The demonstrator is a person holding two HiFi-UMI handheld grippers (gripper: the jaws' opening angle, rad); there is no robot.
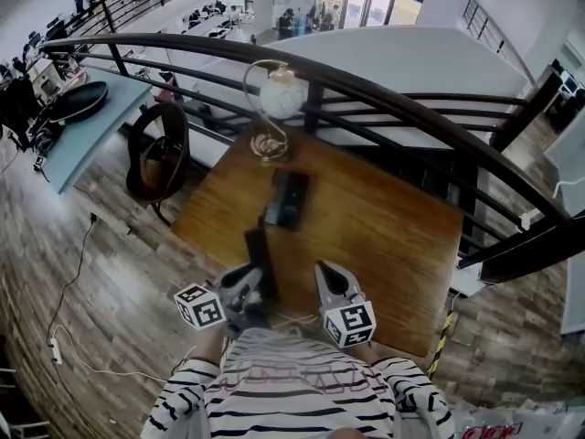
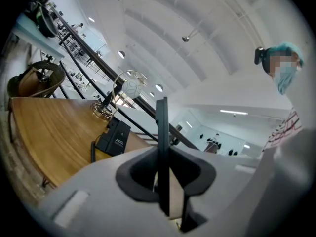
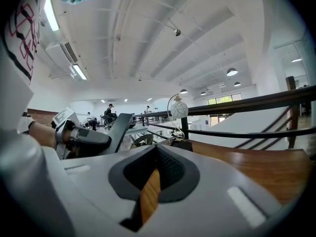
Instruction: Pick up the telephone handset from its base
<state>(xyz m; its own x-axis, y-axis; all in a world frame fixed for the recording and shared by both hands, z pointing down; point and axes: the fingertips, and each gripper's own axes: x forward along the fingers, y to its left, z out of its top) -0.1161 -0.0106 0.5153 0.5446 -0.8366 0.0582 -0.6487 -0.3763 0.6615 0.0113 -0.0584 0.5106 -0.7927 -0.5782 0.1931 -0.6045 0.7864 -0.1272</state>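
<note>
Gripping black handset edge-on between fingers of left gripper, base just ahead, right gripper fingers closed, empty

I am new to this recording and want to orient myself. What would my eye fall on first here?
The black telephone handset stands out first, clamped in the left gripper at the near edge of the wooden table, off its base at mid-table. Next comes the lamp with a white globe at the far edge, by the dark railing.
</note>
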